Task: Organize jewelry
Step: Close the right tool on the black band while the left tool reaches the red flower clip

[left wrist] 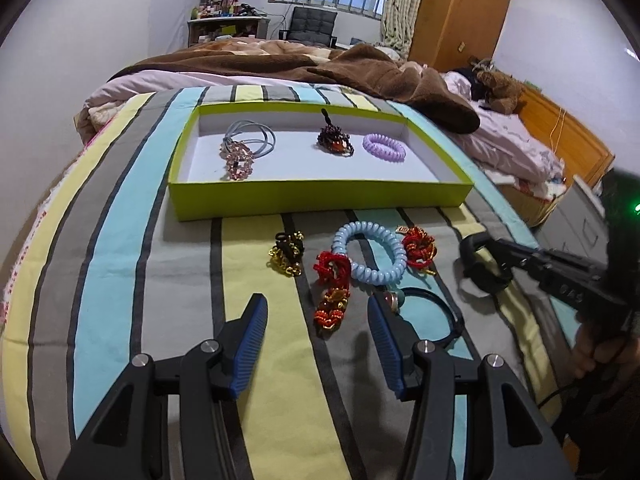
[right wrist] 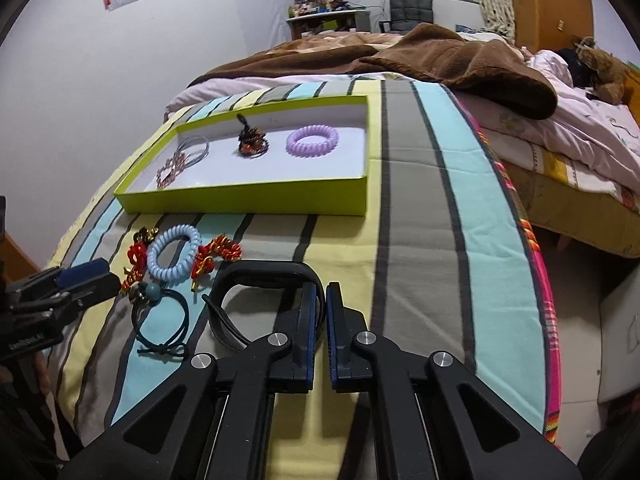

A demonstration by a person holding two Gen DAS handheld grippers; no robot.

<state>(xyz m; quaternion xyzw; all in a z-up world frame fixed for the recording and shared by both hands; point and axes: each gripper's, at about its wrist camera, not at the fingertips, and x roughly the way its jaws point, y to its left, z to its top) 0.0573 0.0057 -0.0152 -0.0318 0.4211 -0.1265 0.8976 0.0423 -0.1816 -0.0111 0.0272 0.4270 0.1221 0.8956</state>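
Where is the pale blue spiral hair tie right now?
The pale blue spiral hair tie lies on the striped bedspread, in front of the green tray, between two red-and-gold ornaments.

Lime-green tray (left wrist: pixel 320 196), white inside, lies flat on the striped bedspread. It holds a grey cord with pink beadwork (left wrist: pixel 240 160), a dark beaded piece (left wrist: pixel 335 142) and a lilac coil band (left wrist: pixel 384 147), all apart. In front lie a blue coil band (left wrist: pixel 370 254), red-gold chains (left wrist: pixel 332 280), a black-gold chain (left wrist: pixel 286 254) and a black band (right wrist: pixel 264 300).
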